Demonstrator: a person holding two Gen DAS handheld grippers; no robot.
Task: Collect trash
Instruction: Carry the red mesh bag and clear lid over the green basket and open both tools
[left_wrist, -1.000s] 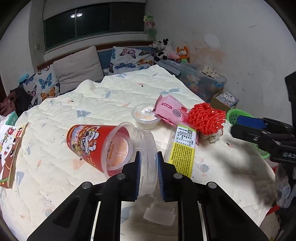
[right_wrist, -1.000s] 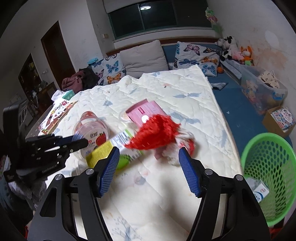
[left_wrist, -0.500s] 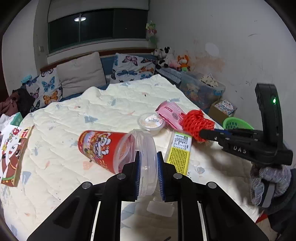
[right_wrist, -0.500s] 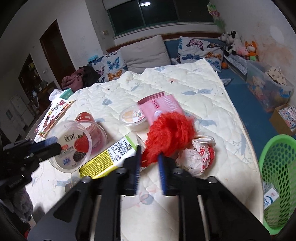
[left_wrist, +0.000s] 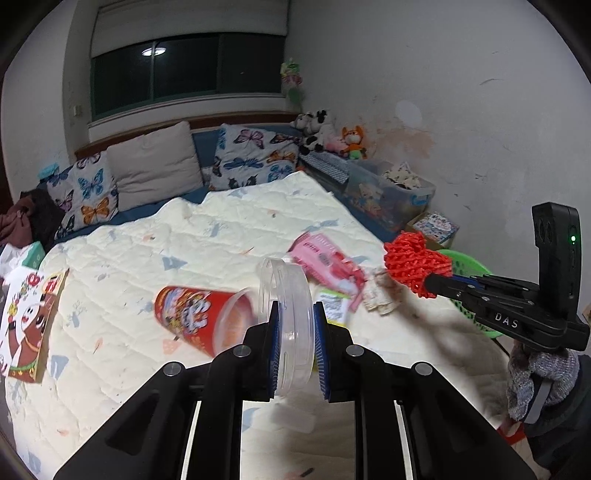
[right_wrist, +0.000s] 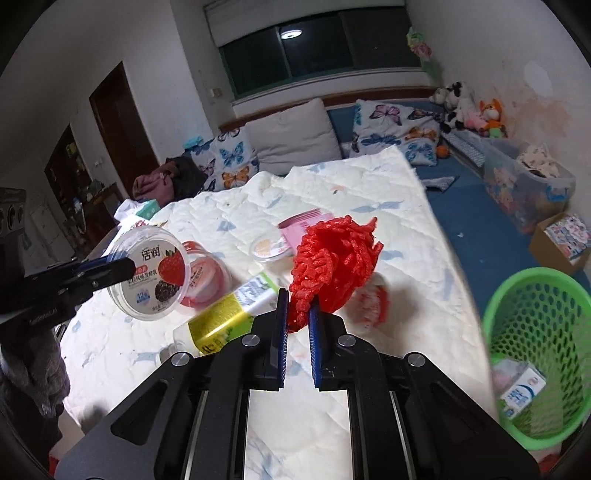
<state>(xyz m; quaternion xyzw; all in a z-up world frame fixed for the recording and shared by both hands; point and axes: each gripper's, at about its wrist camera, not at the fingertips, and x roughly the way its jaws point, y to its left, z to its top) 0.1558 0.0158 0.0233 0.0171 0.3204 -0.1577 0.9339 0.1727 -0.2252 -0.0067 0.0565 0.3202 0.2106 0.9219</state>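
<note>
Red foam net (right_wrist: 334, 260), bunched & crumpled, mesh standing up like a ruffle, is pinched at its lower edge by the right gripper (right_wrist: 297, 325), jaws squeezed nearly together on it, lifted clear of the quilt (right_wrist: 369, 177). Landmark = green basket (right_wrist: 535, 354) on the floor off the quilt's near right corner; net hangs above the quilt, left of the basket, near but not over it. Left gripper (left_wrist: 295, 334) is clamped on a clear yogurt tub (left_wrist: 286, 325) w/ strawberry label, held on its side, also off the quilt, further left from the basket than the net. Looks to me like the carry step: both pieces picked, neither dropped yet. Next move prob needs the right hand to swing over the basket's rim, then let go; net is light & springy so it could catch on the pads or bounce off the rim. Basket already has a small white-blue carton (right_wrist: 522, 393) in it. Still lying on the quilt, all left of the basket: crumpled red-white wrapper (right_wrist: 373, 302) closest, yellow-green bottle (right_wrist: 225, 319), pink packet (left_wrist: 323, 258), small lidded cup (right_wrist: 267, 249), red printed cup (left_wrist: 201, 319) on its side farthest.
</note>
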